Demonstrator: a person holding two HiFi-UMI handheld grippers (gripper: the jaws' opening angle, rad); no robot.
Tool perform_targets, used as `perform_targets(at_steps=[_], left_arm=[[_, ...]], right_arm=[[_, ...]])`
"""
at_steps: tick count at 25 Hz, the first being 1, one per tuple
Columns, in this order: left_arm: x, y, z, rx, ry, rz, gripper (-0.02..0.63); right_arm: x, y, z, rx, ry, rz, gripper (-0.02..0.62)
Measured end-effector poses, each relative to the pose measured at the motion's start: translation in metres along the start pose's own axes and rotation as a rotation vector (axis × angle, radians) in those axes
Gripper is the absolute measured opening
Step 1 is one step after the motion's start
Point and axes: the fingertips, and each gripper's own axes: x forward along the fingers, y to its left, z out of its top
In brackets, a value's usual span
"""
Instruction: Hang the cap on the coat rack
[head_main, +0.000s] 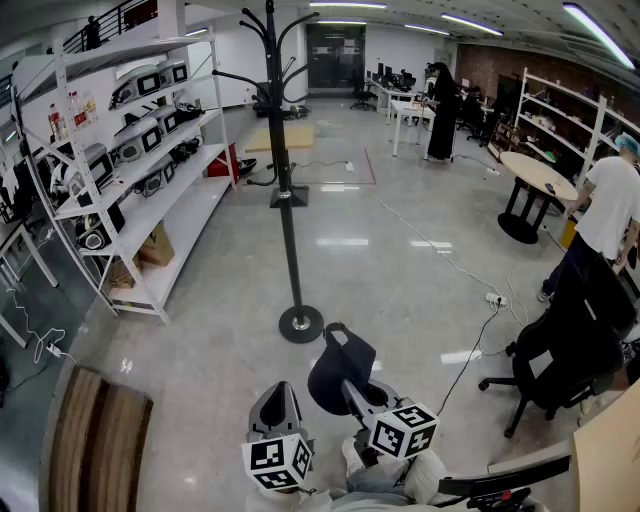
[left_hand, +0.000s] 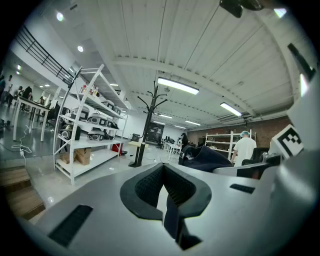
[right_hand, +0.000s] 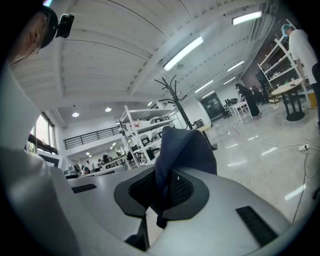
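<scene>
Cap (head_main: 330, 368) of dark blue cloth is seen at the lower middle of the head view, pinched by the right claw (head_main: 346, 386), whose jaws are pressed together on a fold of it. In the right gripper view the cap (right_hand: 184, 150) is bunched up above the claw (right_hand: 167, 176), with the cloth clamped between the ribbed pads (right_hand: 181, 189). The coat rack (head_main: 286, 180) stands upright in the upper middle of the head view, its round base (head_main: 300, 323) on the grey floor (head_main: 380, 270) just above the cap and apart from it; its hooks are bare. The left claw (head_main: 277, 398) is held at the lower left of the cap, and in its own view the jaws are seen pressed together at the tips with nothing between them (left_hand: 163, 176); the cap (left_hand: 204, 158) shows to the right there, with the rack (left_hand: 150, 120) beyond. White shelves (head_main: 140, 170) fill the upper left of the head view, and a black office chair (head_main: 565, 350) sits at the right edge.
</scene>
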Motion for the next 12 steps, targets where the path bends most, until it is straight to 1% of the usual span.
perform_targets(at_steps=[12], left_arm=[[0.036, 0.0, 0.0, 0.013, 0.007, 0.005, 0.003]], right_arm=[[0.026, -0.022, 0.01, 0.007, 0.002, 0.014, 0.029]])
